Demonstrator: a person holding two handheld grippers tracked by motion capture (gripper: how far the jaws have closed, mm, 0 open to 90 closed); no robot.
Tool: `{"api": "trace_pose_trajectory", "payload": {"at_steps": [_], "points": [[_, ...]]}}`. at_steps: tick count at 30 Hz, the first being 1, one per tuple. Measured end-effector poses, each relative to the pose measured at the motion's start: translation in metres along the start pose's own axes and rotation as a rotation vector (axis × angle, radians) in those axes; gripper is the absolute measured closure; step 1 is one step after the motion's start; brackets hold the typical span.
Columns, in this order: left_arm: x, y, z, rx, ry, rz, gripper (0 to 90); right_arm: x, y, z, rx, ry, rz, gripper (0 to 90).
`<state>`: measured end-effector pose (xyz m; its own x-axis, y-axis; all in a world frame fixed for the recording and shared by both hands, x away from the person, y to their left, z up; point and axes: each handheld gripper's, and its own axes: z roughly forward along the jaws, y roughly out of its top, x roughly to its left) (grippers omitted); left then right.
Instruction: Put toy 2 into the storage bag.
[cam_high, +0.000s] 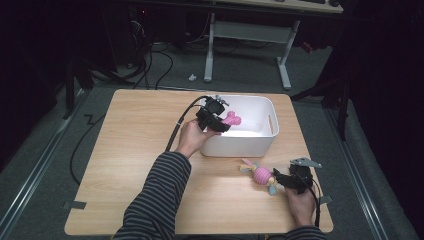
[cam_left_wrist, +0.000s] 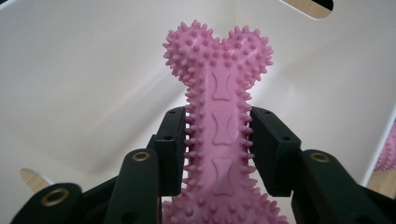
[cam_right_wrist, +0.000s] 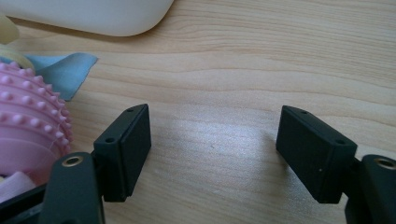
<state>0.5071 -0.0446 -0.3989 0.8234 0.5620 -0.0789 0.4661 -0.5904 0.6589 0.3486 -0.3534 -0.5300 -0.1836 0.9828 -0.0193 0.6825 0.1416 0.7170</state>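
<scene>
The left gripper (cam_left_wrist: 218, 154) has its two black jaws clamped on the narrow middle of a pink bone toy (cam_left_wrist: 219, 116) — the pads press the spiked shaft from both sides, with the knobbed end sticking out ahead. In the high view it holds the toy inside the white bin (cam_high: 272, 125), above the floor of it. The toy looks like light rubber, a bit springy, and its nubs should keep it from slipping; the shaft is the sensible place to hold, since the lobed ends are wider. The right gripper (cam_right_wrist: 215, 154) rests over the wooden table (cam_right_wrist: 243, 60), jaws wide apart with nothing between them — a pink ball toy (cam_right_wrist: 28, 126) with blue cloth tails lies just beside its left jaw
</scene>
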Motion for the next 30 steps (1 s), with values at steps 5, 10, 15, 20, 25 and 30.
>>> {"api": "trace_pose_trajectory", "payload": {"at_steps": [5,10,15,20,25,30], "points": [[-0.001,0.001,-0.006,-0.028,0.004,-0.012,49.0,0.0,0.0,0.0,0.0,0.0,0.0,26.6],[-0.003,0.002,-0.018,-0.062,-0.002,-0.008,41.8,0.0,0.0,0.0,0.0,0.001,-0.001,26.6],[0.001,-0.001,-0.029,-0.088,-0.004,-0.013,40.7,0.0,0.0,0.0,0.0,0.002,-0.001,26.7],[0.004,-0.006,-0.043,-0.125,0.001,-0.02,39.5,0.0,0.0,0.0,0.0,0.003,-0.002,26.6],[0.005,-0.013,-0.055,-0.147,0.008,-0.021,38.9,0.0,0.0,0.0,0.0,0.003,-0.002,26.6],[0.006,-0.021,-0.066,-0.168,0.016,-0.021,38.9,0.0,0.0,0.0,0.0,0.002,-0.001,26.6]]}}
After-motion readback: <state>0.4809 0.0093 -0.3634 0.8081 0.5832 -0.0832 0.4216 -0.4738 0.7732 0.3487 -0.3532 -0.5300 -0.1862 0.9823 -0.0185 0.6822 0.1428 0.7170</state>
